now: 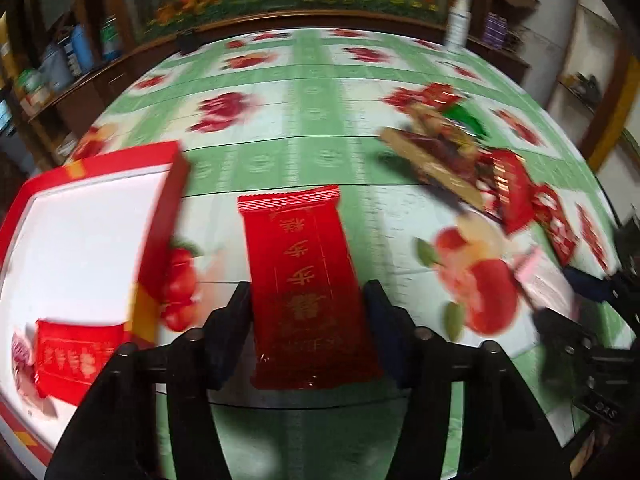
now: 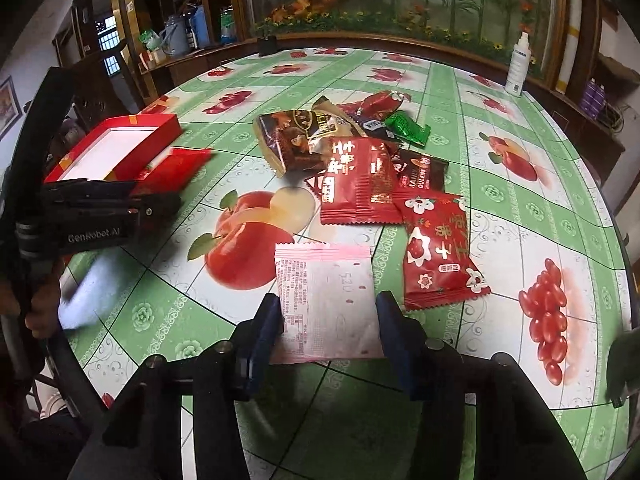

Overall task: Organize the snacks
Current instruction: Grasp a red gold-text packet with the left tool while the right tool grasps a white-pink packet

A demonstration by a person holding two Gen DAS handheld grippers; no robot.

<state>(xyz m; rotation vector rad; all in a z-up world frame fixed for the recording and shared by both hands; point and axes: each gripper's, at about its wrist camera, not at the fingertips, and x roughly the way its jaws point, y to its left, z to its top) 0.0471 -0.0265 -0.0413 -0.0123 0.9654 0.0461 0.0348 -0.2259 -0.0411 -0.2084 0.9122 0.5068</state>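
The red snack packet (image 1: 308, 292) with gold lettering sits lengthwise between the two fingers of the left gripper (image 1: 308, 300); both pads meet its long edges, so the jaws are clamped on it, and its far end projects forward over the tablecloth (image 1: 320, 120). The left wrist view is motion-blurred, and whether the packet's underside touches the cloth cannot be told. Just left of it stands the red box (image 1: 80, 240) with a white interior, open at the top; a second red packet (image 1: 78, 354) lies inside its near corner. In the right wrist view, the pink-and-white packet (image 2: 326, 304), printed side up, lies between the fingers of the right gripper (image 2: 328, 320). The left pad touches its edge and the right pad stands at the opposite edge, so the jaws are clamped across its width. Just to its right lies a red packet with white flower marks (image 2: 436, 252). Beyond these, the loose pile of snacks (image 2: 352, 148) occupies the centre of the table: a brown bag, dark and red wrappers, and a green wrapper at the far side. A white spray bottle (image 2: 519, 64) stands upright near the far right rim. A person's hand (image 2: 40, 312) grips the left tool's handle at the left margin of that view.
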